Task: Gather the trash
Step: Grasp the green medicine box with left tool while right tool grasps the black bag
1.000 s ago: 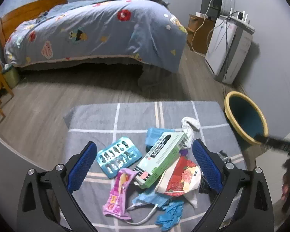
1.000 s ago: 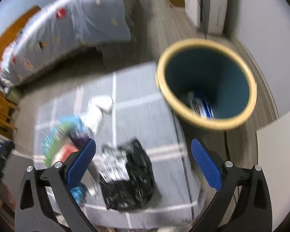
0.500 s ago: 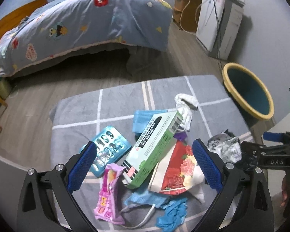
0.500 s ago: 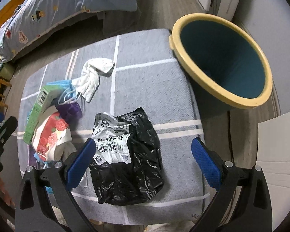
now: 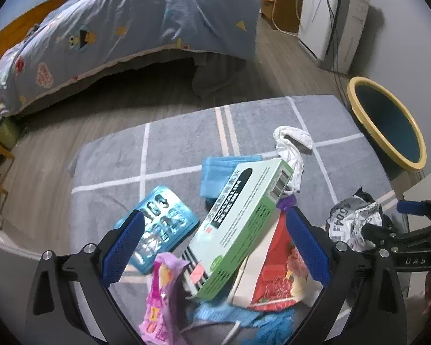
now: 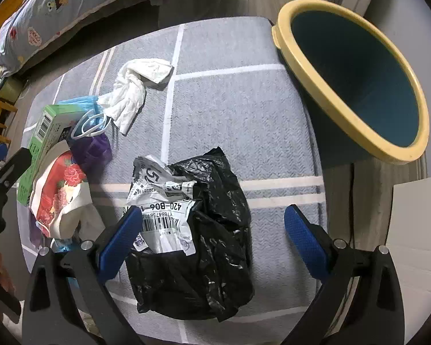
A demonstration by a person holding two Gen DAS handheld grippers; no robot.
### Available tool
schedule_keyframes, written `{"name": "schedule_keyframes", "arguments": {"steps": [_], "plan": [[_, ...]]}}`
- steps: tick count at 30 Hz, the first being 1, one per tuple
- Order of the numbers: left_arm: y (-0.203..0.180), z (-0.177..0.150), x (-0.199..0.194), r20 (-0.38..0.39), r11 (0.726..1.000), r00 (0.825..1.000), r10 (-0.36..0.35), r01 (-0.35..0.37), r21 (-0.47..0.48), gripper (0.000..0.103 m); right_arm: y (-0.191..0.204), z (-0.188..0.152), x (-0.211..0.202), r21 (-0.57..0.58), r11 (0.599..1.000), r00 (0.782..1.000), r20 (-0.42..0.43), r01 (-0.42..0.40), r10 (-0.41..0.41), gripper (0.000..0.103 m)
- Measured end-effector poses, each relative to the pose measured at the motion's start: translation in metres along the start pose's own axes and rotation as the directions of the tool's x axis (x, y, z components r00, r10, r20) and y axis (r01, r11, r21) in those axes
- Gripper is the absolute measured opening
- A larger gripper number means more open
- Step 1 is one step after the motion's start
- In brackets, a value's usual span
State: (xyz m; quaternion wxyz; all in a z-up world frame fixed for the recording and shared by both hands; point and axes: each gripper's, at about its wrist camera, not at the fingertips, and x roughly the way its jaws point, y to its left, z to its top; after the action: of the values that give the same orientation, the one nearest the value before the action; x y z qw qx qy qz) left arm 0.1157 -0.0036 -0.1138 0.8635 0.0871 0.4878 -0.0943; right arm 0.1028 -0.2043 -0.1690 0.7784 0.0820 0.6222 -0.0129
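1. Left wrist view: the left gripper stands wide apart and holds nothing; its blue pads flank a heap of trash on the grey checked cushion.
2. Between its fingers lies the green box, slanting from near the right pad up and away. A blue blister pack sits just beside the left pad.
3. A pink wrapper lies low between the fingers, and the red floral bag sits under the right pad.
4. Ahead of the tongs are a blue cloth and a white tissue; blue gloves lie at the bottom edge.
5. Far to the right stands the yellow-rimmed bin, beside the cushion.
6. Right wrist view: the right gripper is also spread wide and empty, above the black plastic bag with its white shipping label.
7. The bag lies between the fingers, its label next to the left pad.
8. The bin sits ahead to the right, tilted in view, open mouth showing.
9. To the left lie the tissue, a face mask, a purple item, the green box and the floral bag.
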Motion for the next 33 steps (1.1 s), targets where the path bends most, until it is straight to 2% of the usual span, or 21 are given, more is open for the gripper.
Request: {"name": "schedule_keyframes", "arguments": {"steps": [8,9,11,14,16,17,19,21,27,33], "plan": [[-0.018,0.004,0.015,-0.019,0.998,1.000,-0.020,0.021,0.055,0.095,-0.004,0.005,0.006,0.015,0.999,0.999,-0.010,-0.045,0.045,0.094],[-0.020,0.004,0.016,-0.022,0.998,1.000,-0.020,0.022,0.062,0.092,-0.007,0.006,0.007,0.017,0.998,0.999,-0.011,-0.053,0.053,0.090],[-0.023,0.004,0.019,-0.034,0.997,0.999,-0.028,0.031,0.072,0.079,-0.009,0.008,0.008,0.021,0.997,0.997,-0.017,-0.072,0.072,0.083],[-0.022,0.004,0.023,-0.055,0.998,0.998,-0.033,0.036,0.055,0.071,-0.008,0.010,0.011,0.016,0.996,0.995,-0.023,-0.092,0.092,0.068],[-0.021,0.004,0.025,-0.066,0.998,0.997,-0.030,0.034,0.052,0.056,-0.008,0.012,0.012,0.011,0.995,0.995,-0.021,-0.097,0.097,0.051],[-0.021,0.003,0.026,-0.074,0.998,0.997,-0.034,0.038,0.050,0.053,-0.008,0.011,0.012,0.010,0.995,0.995,-0.023,-0.101,0.101,0.046],[-0.020,0.002,0.028,-0.084,0.998,0.996,-0.043,0.047,0.051,0.039,-0.008,0.011,0.009,0.006,0.993,0.993,-0.018,-0.116,0.116,0.032],[-0.020,0.002,0.025,-0.074,0.998,0.997,-0.026,0.031,0.064,0.035,-0.005,0.014,0.005,-0.007,0.992,0.992,-0.001,-0.130,0.130,0.019],[-0.010,0.006,0.012,-0.026,0.999,1.000,-0.016,0.018,0.041,0.029,0.005,0.016,-0.005,-0.058,0.988,0.989,0.039,-0.141,0.143,0.014],[0.006,0.015,-0.008,0.041,0.999,0.999,-0.034,0.035,-0.027,0.023,0.014,0.016,-0.027,-0.112,0.985,0.984,0.107,-0.128,0.141,0.012]]}}
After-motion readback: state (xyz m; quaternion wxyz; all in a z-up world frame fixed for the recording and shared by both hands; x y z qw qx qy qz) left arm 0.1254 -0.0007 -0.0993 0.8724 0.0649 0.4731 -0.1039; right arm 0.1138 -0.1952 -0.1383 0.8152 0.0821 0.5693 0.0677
